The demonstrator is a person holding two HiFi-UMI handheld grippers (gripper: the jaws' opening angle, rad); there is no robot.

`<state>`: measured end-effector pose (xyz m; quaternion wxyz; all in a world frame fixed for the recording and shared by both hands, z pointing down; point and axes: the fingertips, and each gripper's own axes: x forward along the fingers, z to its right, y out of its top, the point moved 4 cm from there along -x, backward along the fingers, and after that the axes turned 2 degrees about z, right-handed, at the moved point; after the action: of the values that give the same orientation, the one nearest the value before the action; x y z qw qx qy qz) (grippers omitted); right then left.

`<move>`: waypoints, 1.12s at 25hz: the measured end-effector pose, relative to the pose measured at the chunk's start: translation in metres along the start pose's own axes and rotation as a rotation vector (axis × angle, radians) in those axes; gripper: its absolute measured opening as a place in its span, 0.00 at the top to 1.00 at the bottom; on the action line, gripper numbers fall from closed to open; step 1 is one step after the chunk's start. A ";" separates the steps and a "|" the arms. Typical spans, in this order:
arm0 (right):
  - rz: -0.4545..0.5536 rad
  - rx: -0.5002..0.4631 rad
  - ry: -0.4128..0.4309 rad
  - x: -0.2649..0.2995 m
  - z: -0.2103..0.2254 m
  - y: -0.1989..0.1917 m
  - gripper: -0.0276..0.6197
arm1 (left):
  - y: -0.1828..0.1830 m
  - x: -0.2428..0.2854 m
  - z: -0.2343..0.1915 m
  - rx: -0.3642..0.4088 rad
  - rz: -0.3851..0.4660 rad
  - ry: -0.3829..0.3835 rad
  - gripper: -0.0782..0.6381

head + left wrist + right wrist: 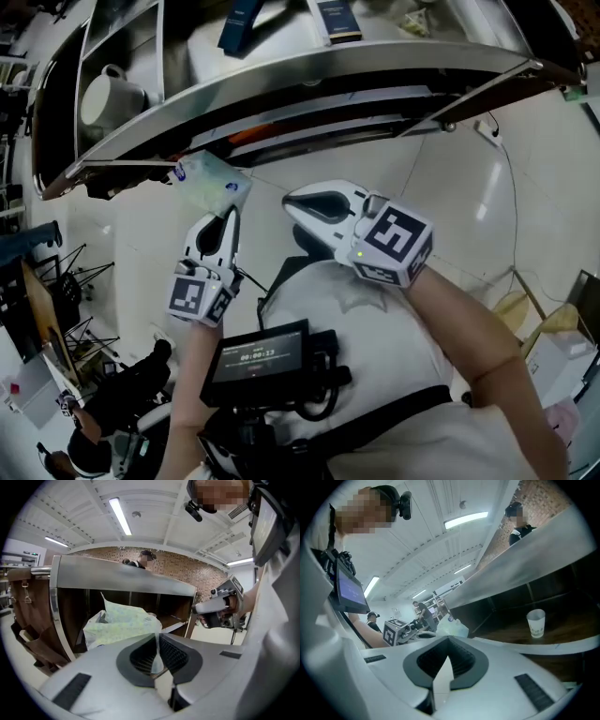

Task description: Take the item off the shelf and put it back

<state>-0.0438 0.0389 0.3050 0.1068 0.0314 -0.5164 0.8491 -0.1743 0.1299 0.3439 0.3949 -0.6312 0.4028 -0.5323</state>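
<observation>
A pale green and white plastic packet (pixel 210 182) hangs in front of the steel shelf's (pixel 309 77) front edge. My left gripper (pixel 224 216) is shut on the packet's lower edge. In the left gripper view a thin fold of the packet (pixel 123 622) runs down between the closed jaws of the left gripper (pixel 157 654). My right gripper (pixel 298 201) is beside it on the right, shut and empty, apart from the packet. In the right gripper view the right gripper (pixel 449 654) has nothing between its jaws; the packet (pixel 452 626) and the left gripper (pixel 410 632) lie to its left.
The shelf holds a white mug (pixel 107 96) at the left and two dark blue boxes (pixel 242 21) (pixel 338 19) further in. A paper cup (pixel 536 622) stands on a shelf board. Other people stand beyond. A screen rig (pixel 262 358) hangs at my chest.
</observation>
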 end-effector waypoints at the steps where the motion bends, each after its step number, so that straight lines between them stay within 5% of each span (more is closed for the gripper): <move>1: 0.003 0.007 -0.009 -0.002 0.003 -0.003 0.95 | -0.002 0.006 -0.002 0.010 -0.004 0.001 0.87; 14: 0.075 0.136 -0.152 -0.056 0.036 -0.040 0.95 | -0.031 0.127 -0.016 0.151 -0.108 -0.054 0.87; 28: 0.103 0.245 -0.226 -0.088 0.054 -0.072 0.95 | -0.026 0.214 -0.067 0.118 -0.126 0.102 0.87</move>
<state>0.0546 0.0103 0.3787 -0.0002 0.1129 -0.4186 0.9011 -0.2152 -0.0639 0.4513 0.3759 -0.6031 0.3499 -0.6103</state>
